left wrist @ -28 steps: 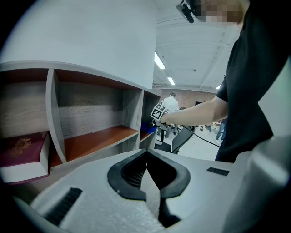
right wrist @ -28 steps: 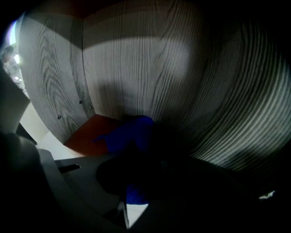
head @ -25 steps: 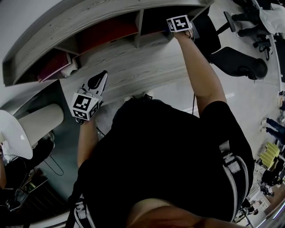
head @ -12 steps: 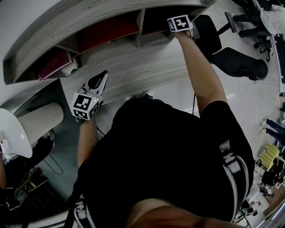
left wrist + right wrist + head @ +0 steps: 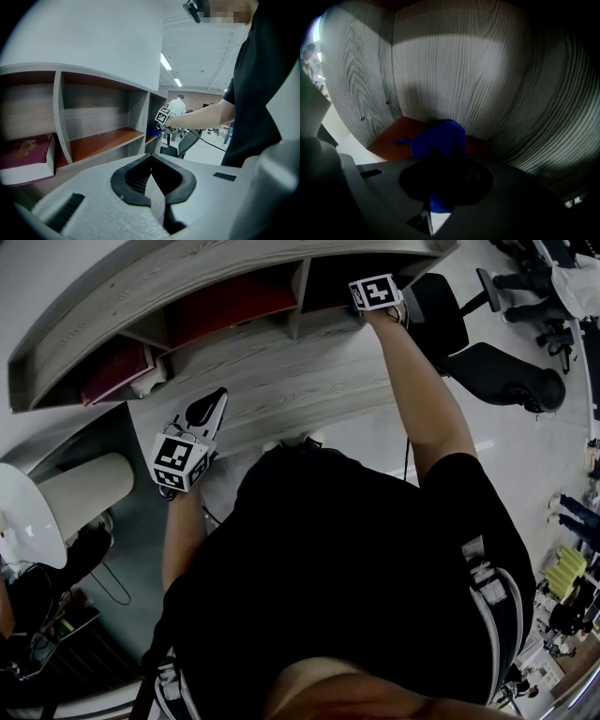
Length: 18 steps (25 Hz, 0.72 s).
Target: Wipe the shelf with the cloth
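The right hand-held gripper [image 5: 443, 168] reaches into the rightmost of 3 visible compartments of the grey wood shelf [image 5: 234, 277]. Its jaws are clamped on a blue cloth [image 5: 440, 138] that sits low by the back wall, though the dark hides whether the cloth presses on the red-brown floor. The left hand-held gripper [image 5: 151, 159] hangs in front of the shelf, its jaws closed on nothing, and a maroon book [image 5: 26, 154] lies in the left compartment, partly cut off.
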### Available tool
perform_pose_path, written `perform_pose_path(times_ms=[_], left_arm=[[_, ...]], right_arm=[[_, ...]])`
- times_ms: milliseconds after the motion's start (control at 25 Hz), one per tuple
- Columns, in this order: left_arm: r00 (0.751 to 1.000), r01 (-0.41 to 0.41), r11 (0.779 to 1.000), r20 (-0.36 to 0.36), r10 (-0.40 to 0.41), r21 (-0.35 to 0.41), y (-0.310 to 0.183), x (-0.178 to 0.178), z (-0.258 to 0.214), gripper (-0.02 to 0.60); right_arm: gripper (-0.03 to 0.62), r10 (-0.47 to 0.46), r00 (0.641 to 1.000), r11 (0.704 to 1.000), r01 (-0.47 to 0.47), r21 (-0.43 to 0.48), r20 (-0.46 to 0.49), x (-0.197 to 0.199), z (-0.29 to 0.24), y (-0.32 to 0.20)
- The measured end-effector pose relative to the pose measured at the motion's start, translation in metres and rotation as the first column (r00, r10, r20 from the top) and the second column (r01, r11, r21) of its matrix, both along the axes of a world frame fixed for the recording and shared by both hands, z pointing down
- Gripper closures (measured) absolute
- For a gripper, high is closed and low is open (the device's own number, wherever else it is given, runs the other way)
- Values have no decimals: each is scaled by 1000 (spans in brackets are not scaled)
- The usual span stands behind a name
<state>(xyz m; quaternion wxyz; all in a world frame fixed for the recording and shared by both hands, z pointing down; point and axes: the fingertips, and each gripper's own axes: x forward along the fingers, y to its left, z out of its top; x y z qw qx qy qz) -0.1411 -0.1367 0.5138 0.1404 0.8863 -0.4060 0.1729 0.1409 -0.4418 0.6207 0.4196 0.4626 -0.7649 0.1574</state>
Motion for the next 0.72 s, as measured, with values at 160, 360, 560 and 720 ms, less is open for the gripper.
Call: perform_pose_path(times_ms=[160,360,560,720], left_arm=[[1000,-2,1000,3,2,-9,0,2,0,565],[1000,-2,1000,4,2,-17,1,1,3,565],[1000,1,1000,4,-1,-21,1,0,4,565],[1000,7,1000,5,-7,-21,1,-2,3,565]], right_arm=[[537,-10,1000,1000,11,-11,19,-7,0,3],[537,-32,999,999,33,-18,38,-25,5,7],[537,-80,995,996,82,-33,54,-48,7,15],[537,-118,990,991,122,-47,78,-68,7,22]])
